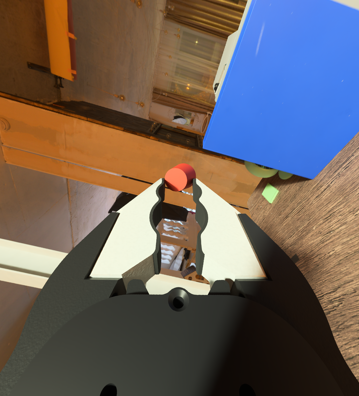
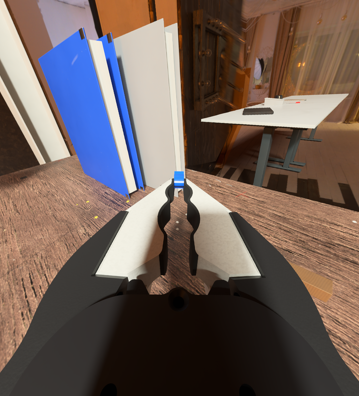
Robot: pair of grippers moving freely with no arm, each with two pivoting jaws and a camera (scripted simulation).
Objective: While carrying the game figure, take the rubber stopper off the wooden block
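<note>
The left gripper has its jaws clenched on the red rubber stopper, held in the air beside the blue book. The right gripper grasps the small blue game figure just in front of the same book, above the worktop; a wooden block lies on the worktop well apart from the book

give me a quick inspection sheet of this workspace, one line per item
surface: brown wood-grain tabletop
job's things: red rubber stopper in left gripper; small blue game figure in right gripper; wooden block flat on the tabletop, nothing on it
clutter: upright blue book, grey book, green square piece
grippers: both shut on their loads
cables: nothing seen
surroundings: white table beyond the tabletop
</note>
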